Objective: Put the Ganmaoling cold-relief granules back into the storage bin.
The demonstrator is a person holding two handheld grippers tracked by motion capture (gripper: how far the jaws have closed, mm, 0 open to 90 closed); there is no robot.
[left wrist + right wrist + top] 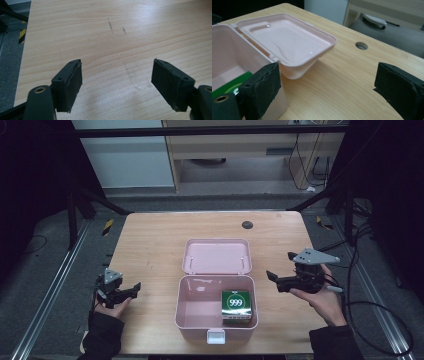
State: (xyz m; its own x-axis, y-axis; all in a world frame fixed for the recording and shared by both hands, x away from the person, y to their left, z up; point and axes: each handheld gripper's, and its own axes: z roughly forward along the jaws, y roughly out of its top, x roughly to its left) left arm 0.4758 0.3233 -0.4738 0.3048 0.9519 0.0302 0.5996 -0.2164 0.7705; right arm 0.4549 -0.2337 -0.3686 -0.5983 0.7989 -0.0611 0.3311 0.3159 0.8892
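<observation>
An open pink box (pixel 179 312) stands mid-table, its lid (pixel 216 256) laid back flat behind it. A green carton marked 999 (pixel 236 305) sits in the box's front right corner. My right gripper (pixel 280 266) hovers just right of the box, open, nothing between its jaws. In the right gripper view, the gripper (pixel 327 90) faces the lid (pixel 287 37), the box wall (pixel 227 55) and a corner of the green carton (pixel 229 86). My left gripper (pixel 131 291) rests left of the box, open and empty, with bare wood between its jaws (pixel 117 82).
The wooden table (pixel 150 240) has a round cable hole (pixel 247 224) near its far edge, also seen in the right gripper view (pixel 361 45). A white latch (pixel 216 336) sticks out at the box's front. Dark floor and metal rails surround the table.
</observation>
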